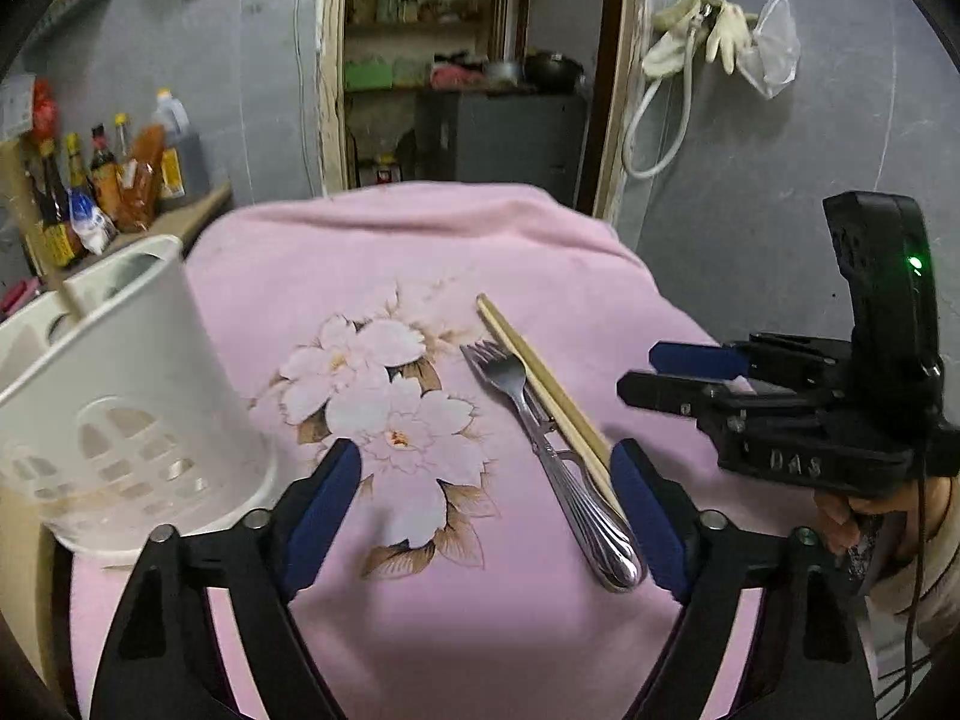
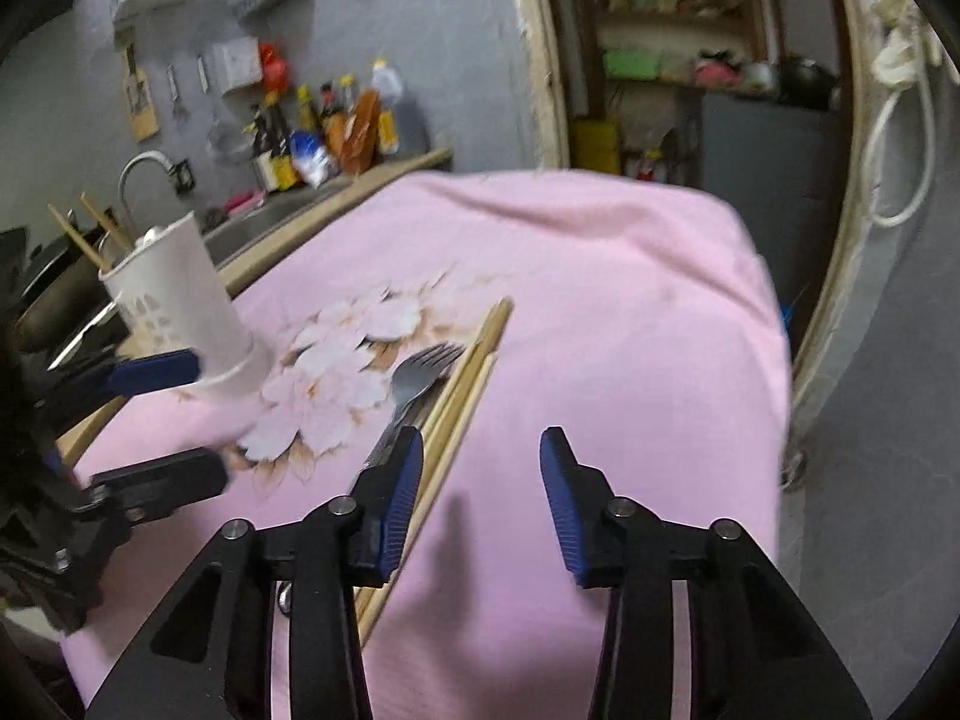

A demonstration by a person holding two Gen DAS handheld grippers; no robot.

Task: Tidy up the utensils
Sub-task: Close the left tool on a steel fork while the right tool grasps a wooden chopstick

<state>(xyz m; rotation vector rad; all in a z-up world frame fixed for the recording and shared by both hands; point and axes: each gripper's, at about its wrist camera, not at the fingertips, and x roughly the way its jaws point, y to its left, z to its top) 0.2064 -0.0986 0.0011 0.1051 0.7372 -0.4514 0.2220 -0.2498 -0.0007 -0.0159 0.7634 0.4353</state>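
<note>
Left wrist view shows a metal fork and wooden chopsticks lying together on the pink cloth; both grippers stand apart, empty. The smooth, stiff fork seems slippery; its ribbed handle is best.

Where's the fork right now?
The fork lies on the pink cloth, touching the chopsticks on its right in the left wrist view, tines pointing away, well right of the white holder.
</note>
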